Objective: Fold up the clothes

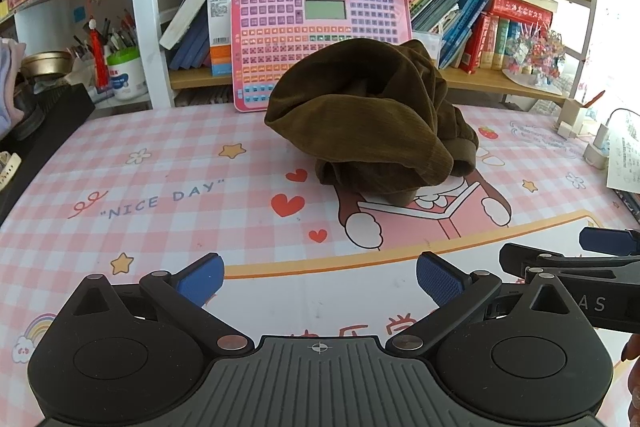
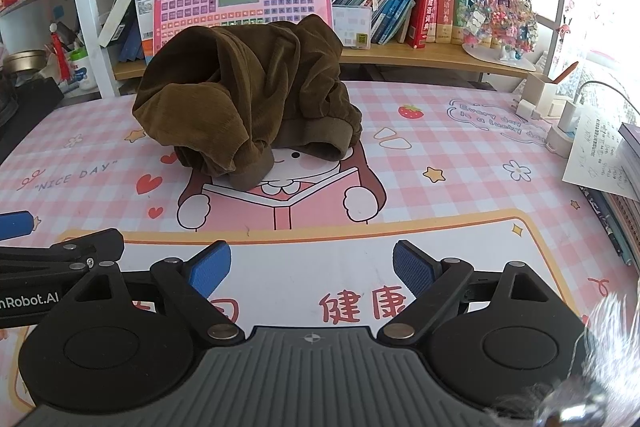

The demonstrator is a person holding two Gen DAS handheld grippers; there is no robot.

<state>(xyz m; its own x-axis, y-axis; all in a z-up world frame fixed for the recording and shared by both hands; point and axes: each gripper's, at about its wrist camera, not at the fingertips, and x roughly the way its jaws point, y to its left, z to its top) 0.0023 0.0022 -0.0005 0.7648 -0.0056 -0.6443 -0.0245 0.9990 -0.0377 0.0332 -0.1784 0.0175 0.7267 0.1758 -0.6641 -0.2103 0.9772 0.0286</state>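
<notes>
Two grippers were in view: the left gripper point(image 1: 320, 281), its blue-padded jaws spread wide and empty at the bottom of its frame, and the right gripper point(image 2: 312, 275), likewise released with nothing between its pads. One crumpled olive-brown corduroy garment point(image 1: 372, 119) lay heaped mid-frame, well beyond both, on the pink checked cartoon desk mat point(image 1: 168, 163); bunched so, its long axis could not be told. One pink keyboard-like toy tablet point(image 1: 288, 27) leaned upright behind it.
</notes>
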